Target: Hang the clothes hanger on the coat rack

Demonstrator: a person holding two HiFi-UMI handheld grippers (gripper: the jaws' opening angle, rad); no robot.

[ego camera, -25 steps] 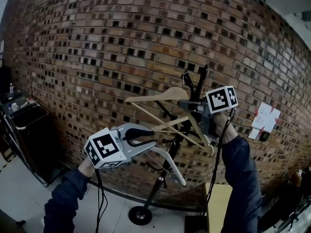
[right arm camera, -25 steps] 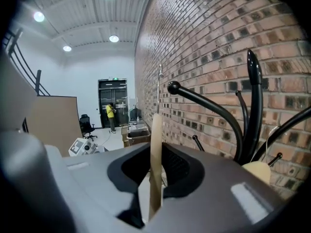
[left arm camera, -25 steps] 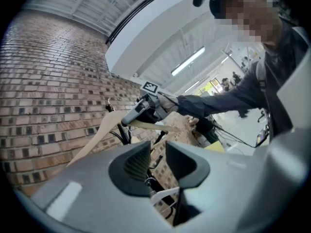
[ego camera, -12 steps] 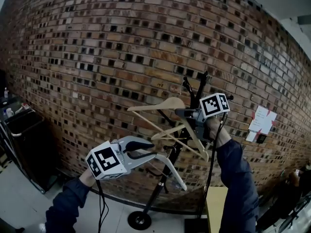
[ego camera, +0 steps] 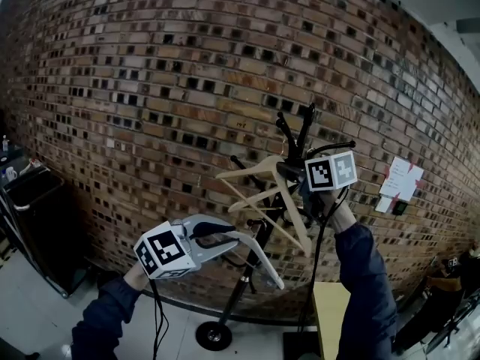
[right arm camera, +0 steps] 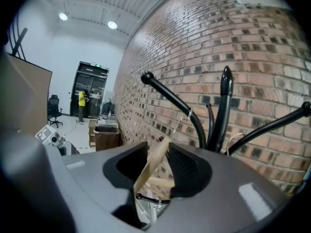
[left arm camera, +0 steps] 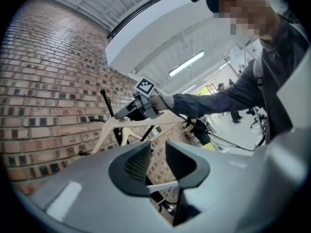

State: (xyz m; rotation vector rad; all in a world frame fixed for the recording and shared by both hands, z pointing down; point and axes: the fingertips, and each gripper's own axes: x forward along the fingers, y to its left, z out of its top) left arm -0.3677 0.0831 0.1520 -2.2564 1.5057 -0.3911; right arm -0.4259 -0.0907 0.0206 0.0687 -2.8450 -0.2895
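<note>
The pale wooden clothes hanger is up among the curved prongs of the black metal coat rack. It leans between the opening jaws of the right hand-held gripper, with a gap on one side. Lower left, the left hand-held gripper clamps a white plastic hanger in front of the brick wall.

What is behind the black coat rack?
A brown brick wall runs behind the black metal coat rack. Pale wooden hangers in front cover part of its pole; the wall directly behind them is hidden.
</note>
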